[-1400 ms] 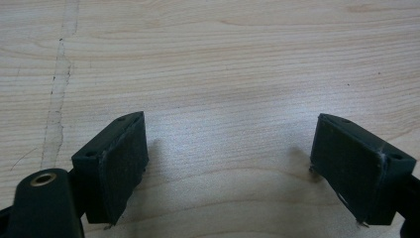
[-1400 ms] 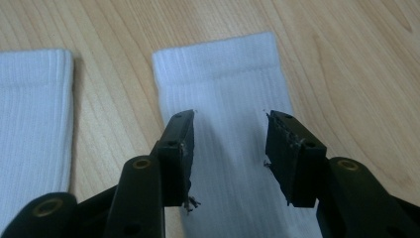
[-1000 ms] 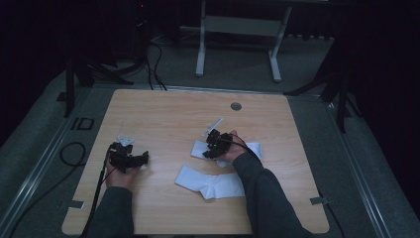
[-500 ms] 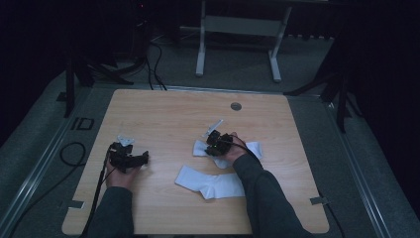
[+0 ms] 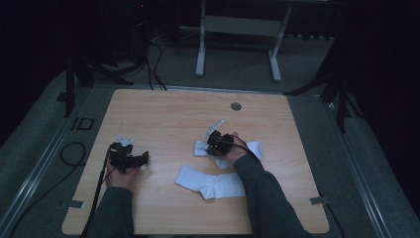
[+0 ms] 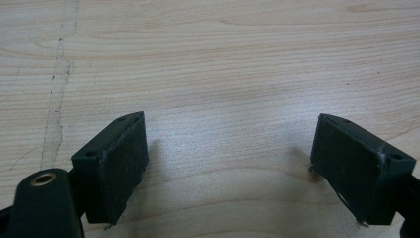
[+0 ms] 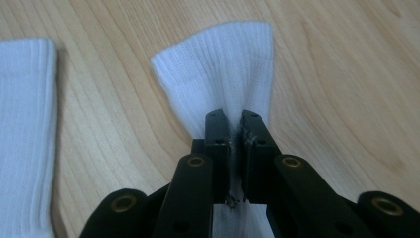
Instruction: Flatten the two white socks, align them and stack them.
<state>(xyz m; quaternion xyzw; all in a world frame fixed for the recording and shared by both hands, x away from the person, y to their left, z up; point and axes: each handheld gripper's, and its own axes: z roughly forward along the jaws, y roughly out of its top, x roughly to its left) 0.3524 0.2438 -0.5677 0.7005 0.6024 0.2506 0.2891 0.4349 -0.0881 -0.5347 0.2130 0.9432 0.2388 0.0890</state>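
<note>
A white sock [image 7: 223, 64] lies on the wooden table [image 5: 173, 114], and my right gripper [image 7: 235, 121] is shut on its ribbed cuff, which bunches between the pads. Those jaws have just been closing on the fabric. From above, the right gripper [image 5: 214, 144] sits over that sock [image 5: 255, 148] near the table's middle. A second white sock [image 5: 210, 182] lies flat just in front of it and appears at the left of the right gripper view [image 7: 25, 124]. My left gripper [image 5: 141, 159] rests at the table's left, open, with bare wood between its pads [image 6: 230, 148].
A small round grommet [image 5: 236, 106] is set into the table near its far edge. A cable [image 5: 74, 153] loops on the floor to the left. A metal stand [image 5: 237, 29] is behind the table.
</note>
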